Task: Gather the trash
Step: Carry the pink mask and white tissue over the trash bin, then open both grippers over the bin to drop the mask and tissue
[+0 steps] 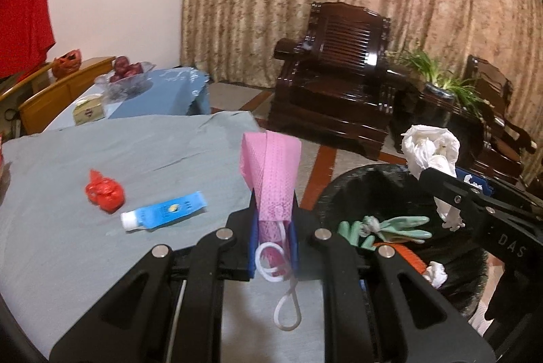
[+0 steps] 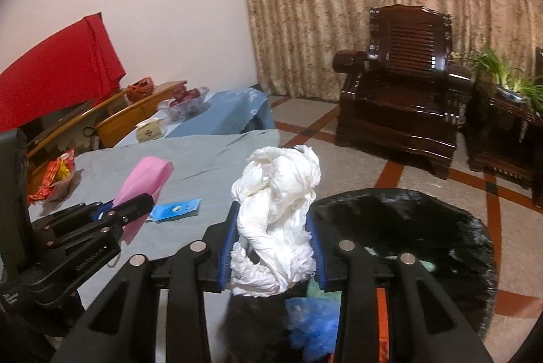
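Observation:
My left gripper [image 1: 274, 210] is shut on a pink face mask [image 1: 271, 173], whose white ear loops hang down, above the grey-clothed table [image 1: 135, 152] near its right edge. My right gripper [image 2: 274, 227] is shut on a crumpled white tissue wad [image 2: 278, 193] over the rim of the black-lined trash bin [image 2: 424, 213]. The bin [image 1: 349, 193] holds green gloves [image 1: 393, 227] and more paper. A crumpled red wrapper [image 1: 105, 191] and a blue tube [image 1: 166, 210] lie on the table.
A snack wrapper pile [image 2: 54, 176] lies at the table's left. A second blue-clothed table [image 1: 163, 91] holds a fruit bowl [image 1: 125, 74] and a tissue box [image 1: 89, 110]. A dark wooden armchair [image 1: 336, 84] and a potted plant [image 1: 437, 81] stand behind.

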### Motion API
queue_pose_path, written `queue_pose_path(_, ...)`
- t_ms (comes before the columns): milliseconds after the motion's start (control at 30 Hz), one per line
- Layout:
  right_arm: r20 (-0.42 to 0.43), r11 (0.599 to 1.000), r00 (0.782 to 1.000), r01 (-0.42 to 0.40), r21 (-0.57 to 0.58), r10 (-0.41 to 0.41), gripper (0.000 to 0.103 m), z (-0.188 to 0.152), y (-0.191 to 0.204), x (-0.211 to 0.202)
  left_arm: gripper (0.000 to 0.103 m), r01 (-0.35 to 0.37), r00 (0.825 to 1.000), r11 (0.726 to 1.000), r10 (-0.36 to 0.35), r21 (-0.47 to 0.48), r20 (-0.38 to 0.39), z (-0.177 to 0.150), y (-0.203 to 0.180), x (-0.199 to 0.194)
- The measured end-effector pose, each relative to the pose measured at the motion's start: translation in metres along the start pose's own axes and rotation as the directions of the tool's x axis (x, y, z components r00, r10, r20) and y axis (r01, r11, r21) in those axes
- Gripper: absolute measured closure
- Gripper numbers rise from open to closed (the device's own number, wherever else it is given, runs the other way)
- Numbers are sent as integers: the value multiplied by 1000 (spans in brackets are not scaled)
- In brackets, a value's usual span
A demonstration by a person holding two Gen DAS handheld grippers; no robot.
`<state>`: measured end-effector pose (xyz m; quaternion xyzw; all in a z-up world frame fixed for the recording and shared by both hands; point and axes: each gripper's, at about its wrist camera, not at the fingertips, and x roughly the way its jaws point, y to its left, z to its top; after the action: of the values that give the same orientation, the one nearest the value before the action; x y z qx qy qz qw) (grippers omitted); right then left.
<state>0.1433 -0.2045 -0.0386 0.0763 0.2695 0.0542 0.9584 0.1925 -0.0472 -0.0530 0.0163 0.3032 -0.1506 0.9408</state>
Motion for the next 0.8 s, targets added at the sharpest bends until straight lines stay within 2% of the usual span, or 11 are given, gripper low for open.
queue_pose_path(400,23,994,995,99,45,-100,67,-6,-48,-30,89,100,995,994,-99,53,-15,-3,-56,16)
queue_pose_path(800,14,980,984,173,93,-175,67,-16,-87,-41,88,178,984,978,-176,106,-28,-11,-102,33)
